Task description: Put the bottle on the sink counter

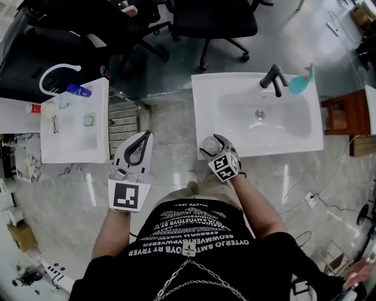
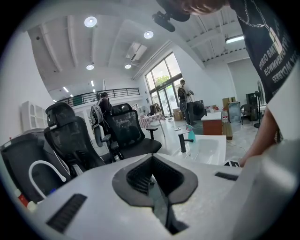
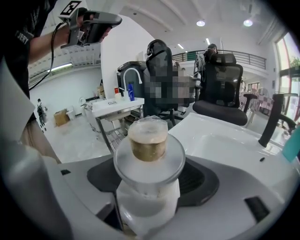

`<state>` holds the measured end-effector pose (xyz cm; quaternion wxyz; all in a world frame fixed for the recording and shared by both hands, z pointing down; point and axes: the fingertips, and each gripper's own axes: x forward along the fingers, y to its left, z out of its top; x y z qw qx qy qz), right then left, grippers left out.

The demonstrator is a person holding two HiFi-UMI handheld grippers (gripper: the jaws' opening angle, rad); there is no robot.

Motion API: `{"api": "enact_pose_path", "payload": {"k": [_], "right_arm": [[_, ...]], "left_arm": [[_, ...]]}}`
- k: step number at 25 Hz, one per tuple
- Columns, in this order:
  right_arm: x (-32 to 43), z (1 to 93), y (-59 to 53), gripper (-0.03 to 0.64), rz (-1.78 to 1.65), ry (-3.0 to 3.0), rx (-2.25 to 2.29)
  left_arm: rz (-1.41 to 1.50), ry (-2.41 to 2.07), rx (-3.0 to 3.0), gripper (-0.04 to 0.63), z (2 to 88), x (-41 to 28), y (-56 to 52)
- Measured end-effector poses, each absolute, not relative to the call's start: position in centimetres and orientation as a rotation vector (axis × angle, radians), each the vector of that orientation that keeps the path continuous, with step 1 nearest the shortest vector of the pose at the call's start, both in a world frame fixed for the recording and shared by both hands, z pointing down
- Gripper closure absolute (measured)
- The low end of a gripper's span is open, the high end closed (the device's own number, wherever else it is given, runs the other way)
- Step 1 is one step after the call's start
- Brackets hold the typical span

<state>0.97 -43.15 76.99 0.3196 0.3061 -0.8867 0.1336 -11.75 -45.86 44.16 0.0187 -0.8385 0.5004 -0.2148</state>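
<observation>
Bottle point(image 3: 147, 187) was frosted white, neck band brown-gold. Sink worktop point(image 1: 211, 94) was white, faucet point(image 1: 274, 77) black. Floor point(image 1: 170, 123) was pale grey, marble-veined. Office chairs point(image 1: 214, 17) were black.

**Where things are around the sink**

The sink point(image 1: 205, 94) is in the middle. The tap point(image 1: 273, 76) stands at its back edge, and a spray bottle point(image 1: 301, 82) is just right of the tap. The bottle point(image 1: 209, 144) is in the jaws of the right gripper point(image 1: 212, 143), over the sink's front left corner. The left gripper point(image 1: 145, 134) is left of the sink, between it and a small table point(image 1: 70, 138). An office chair point(image 1: 214, 17) stands behind the sink, and a low cabinet point(image 1: 346, 114) is just right of it
</observation>
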Motion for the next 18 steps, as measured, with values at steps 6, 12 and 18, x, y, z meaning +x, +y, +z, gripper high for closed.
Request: {"api": "enact_pose_path", "payload": {"k": [6, 12, 18], "right_arm": [[1.5, 75.4, -42.8, 0.268, 0.373, -2.377, 0.857], [6.1, 70.6, -41.5, 0.261, 0.398, -2.385, 1.012], [15.7, 58.2, -42.3, 0.604, 0.236, -2.281, 1.536]], "left_arm": [[-0.625, 1.550, -2.598, 0.589, 43.2, -12.0, -45.0], [-0.536, 1.529, -2.605, 0.589, 41.7, -12.1, -43.9], [-0.451, 1.488, -2.618, 0.589, 40.1, -11.8, -43.0]]}}
